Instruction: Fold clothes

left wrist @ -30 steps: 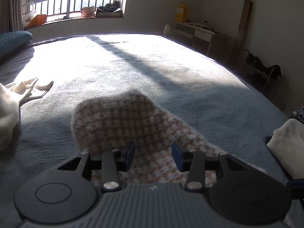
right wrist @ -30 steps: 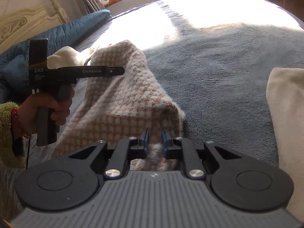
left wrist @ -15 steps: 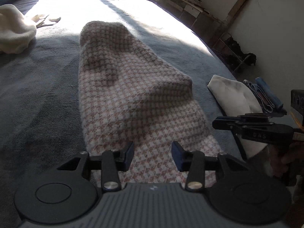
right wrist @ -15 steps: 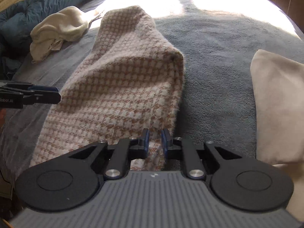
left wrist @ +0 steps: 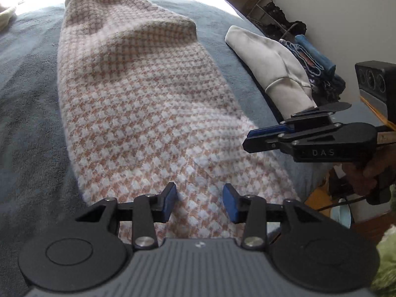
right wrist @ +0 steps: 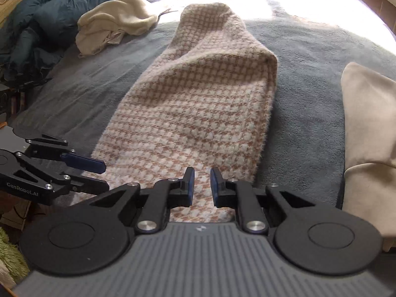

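Observation:
A pink-and-white houndstooth knit garment (left wrist: pixel 138 99) (right wrist: pixel 198 113) lies stretched lengthwise on the grey-blue bed blanket (left wrist: pixel 29 123), its far end humped in a fold. My left gripper (left wrist: pixel 200 203) is at its near edge with the jaws partly apart and a thick bunch of the knit between the pads. From the right wrist view the left gripper (right wrist: pixel 105 178) sits at the garment's near left corner. My right gripper (right wrist: pixel 202 185) is almost closed on the near right edge. The right gripper (left wrist: pixel 247 141) shows side-on, held by a hand (left wrist: pixel 366 173).
A folded cream garment (left wrist: pixel 272 66) (right wrist: pixel 366 128) lies to the right of the knit. A crumpled cream cloth (right wrist: pixel 113 19) and a dark blue duvet (right wrist: pixel 44 12) are at the far left. Blue clothes (left wrist: pixel 314 59) and a shoe rack (left wrist: pixel 277 17) are beyond the bed's right edge.
Both grippers have drawn back toward the bed's near edge with the knit garment. It was lifted and draped; now it lies stretched out long. Both views have tilted down.

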A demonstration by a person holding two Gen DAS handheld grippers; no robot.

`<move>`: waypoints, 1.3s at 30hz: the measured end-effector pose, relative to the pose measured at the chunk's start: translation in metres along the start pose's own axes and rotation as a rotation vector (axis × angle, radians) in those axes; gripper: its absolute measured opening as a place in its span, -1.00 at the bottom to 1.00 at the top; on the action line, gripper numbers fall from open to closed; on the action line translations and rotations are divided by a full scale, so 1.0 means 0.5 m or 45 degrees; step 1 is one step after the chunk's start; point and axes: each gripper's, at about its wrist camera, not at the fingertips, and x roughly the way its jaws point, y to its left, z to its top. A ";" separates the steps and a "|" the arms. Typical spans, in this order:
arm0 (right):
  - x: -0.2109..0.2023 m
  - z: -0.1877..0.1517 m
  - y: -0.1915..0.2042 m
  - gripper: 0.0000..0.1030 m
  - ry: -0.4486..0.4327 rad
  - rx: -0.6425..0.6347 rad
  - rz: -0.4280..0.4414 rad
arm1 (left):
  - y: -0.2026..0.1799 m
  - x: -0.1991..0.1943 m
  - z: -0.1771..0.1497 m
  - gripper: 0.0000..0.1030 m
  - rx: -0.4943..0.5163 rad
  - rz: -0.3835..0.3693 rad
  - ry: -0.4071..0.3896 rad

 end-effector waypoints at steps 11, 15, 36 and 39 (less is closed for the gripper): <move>-0.002 -0.104 0.045 -0.74 0.199 0.134 0.001 | -0.001 0.009 -0.066 -0.17 -0.032 0.018 0.092; 0.057 -0.144 0.043 -0.76 0.278 0.117 -0.039 | 0.009 0.024 -0.069 -0.16 -0.051 0.018 0.110; 0.253 0.314 -0.196 -1.00 -0.191 0.253 -0.221 | 0.022 0.044 -0.024 -0.13 -0.079 -0.031 -0.065; 0.199 0.336 -0.155 -0.97 -0.187 0.210 -0.273 | 0.025 0.045 -0.022 -0.13 -0.076 -0.046 -0.058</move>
